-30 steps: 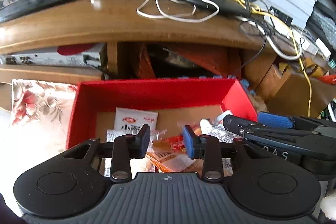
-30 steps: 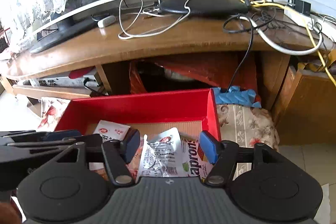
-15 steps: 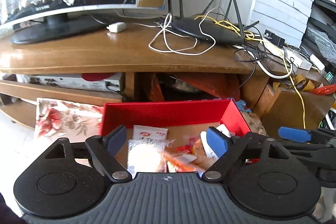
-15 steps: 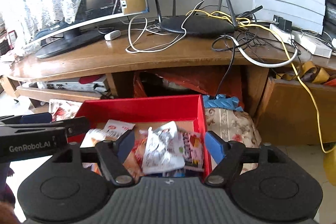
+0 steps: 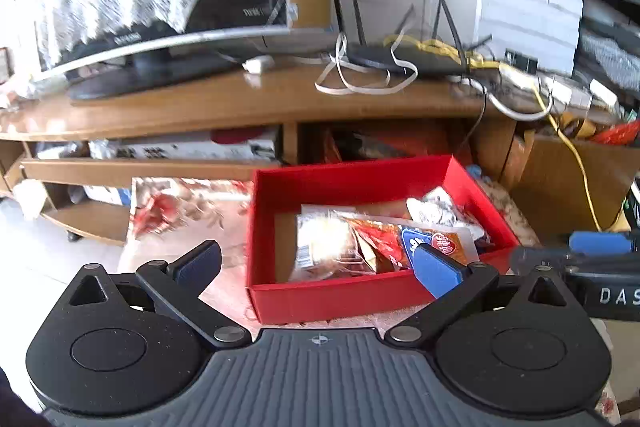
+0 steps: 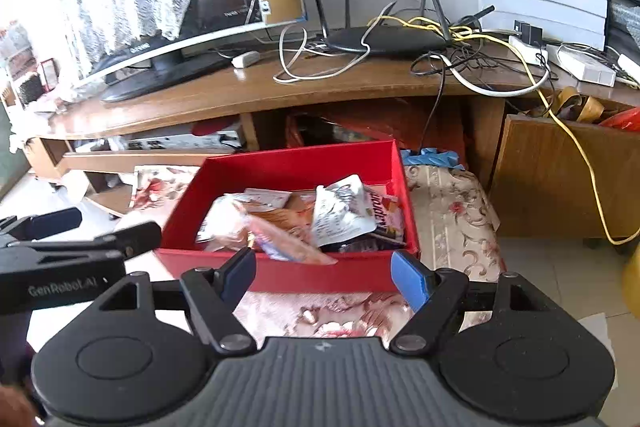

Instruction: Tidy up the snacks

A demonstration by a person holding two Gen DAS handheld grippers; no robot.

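A red box (image 5: 344, 295) sits on a floral cloth and holds several snack packets (image 5: 360, 235). It also shows in the right wrist view (image 6: 296, 273), with its packets (image 6: 340, 215) piled inside. My left gripper (image 5: 316, 263) is open and empty, raised in front of the box's near wall. My right gripper (image 6: 324, 273) is open and empty, also raised before the near wall. Each gripper shows at the edge of the other's view: the right (image 5: 592, 259) and the left (image 6: 76, 247).
Behind the box stands a wooden TV stand (image 6: 280, 91) with a monitor (image 6: 180, 27), a router (image 6: 384, 37) and tangled cables (image 6: 500, 75). A floral cloth (image 6: 448, 203) covers the low surface under the box. A wooden cabinet (image 6: 560, 179) stands at the right.
Both grippers have pulled back and up out of the box. The left gripper opened wide. Packets now lie loose in the box.
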